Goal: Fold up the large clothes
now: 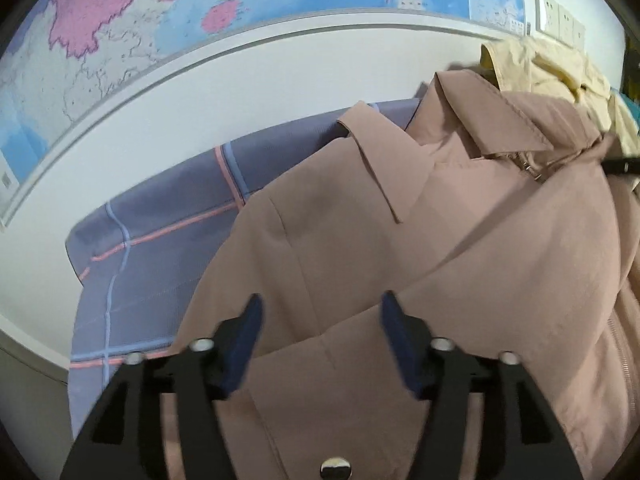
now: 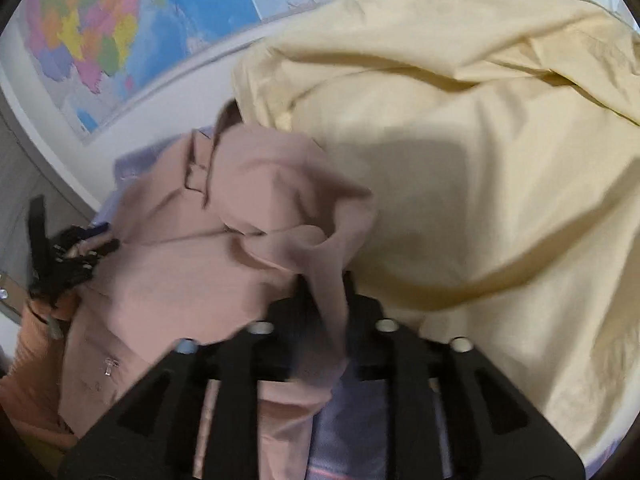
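Dim indoor light, soft shadows, motion blur, fisheye-warped edges.

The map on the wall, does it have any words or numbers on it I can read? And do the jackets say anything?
Wall map, white label box at its top edge: printed characters, too blurred to read.
Wall map, barcode strip beside that box: bars only, digits too small to read.
Wall map, place names: tiny print, unreadable.
Pink jacket: no text visible.
Yellow garment: no text visible.

Left wrist view close above, tilted down over pink jacket (image 1: 420,248), right wrist view likewise, both share it
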The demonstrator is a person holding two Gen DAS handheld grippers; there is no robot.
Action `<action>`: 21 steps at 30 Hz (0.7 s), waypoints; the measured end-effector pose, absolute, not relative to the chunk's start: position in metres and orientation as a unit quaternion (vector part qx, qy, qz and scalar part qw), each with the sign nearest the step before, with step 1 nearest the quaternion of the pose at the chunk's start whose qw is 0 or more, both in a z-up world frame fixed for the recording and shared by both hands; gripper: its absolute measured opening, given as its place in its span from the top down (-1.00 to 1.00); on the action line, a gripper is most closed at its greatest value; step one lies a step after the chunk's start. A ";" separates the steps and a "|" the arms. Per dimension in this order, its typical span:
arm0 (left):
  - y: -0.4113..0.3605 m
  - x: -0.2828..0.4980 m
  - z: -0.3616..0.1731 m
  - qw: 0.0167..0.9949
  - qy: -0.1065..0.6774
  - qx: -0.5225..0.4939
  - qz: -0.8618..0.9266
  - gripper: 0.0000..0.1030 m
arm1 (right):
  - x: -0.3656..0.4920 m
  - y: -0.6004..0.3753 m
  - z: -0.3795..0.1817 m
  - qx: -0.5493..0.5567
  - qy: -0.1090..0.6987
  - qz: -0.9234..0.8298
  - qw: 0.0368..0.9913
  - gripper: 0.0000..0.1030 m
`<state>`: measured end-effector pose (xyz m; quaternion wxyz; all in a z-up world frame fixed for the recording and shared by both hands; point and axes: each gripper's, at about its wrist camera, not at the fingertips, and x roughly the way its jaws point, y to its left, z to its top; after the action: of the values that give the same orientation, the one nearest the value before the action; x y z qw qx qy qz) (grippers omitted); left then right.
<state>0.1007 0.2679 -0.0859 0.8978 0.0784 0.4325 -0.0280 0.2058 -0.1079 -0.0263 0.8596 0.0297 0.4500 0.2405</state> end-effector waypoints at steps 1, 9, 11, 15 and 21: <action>0.275 0.097 -0.081 0.899 0.432 0.061 -0.035 -0.39 | 0.199 -0.113 -0.022 0.025 0.441 0.237 0.865 0.15; 0.307 0.053 -0.070 0.892 0.446 0.017 -0.075 -0.59 | 0.140 -0.099 0.020 -0.007 0.356 0.302 0.884 -0.04; 0.299 0.052 -0.079 0.886 0.455 0.029 -0.086 -0.44 | 0.134 -0.076 0.015 -0.035 0.358 0.328 0.873 -0.13; 0.281 0.060 -0.090 0.884 0.458 0.057 -0.078 0.46 | 0.134 -0.018 -0.015 -0.092 0.391 0.368 0.839 -0.08; 0.286 0.073 -0.060 0.920 0.387 0.052 -0.028 0.86 | 0.134 0.020 -0.032 -0.115 0.403 0.393 0.818 0.01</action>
<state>0.0730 0.2856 -0.0598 0.9203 0.0525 0.3866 -0.0277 0.1335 0.0203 -0.0317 0.8182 -0.1155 0.4032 0.3932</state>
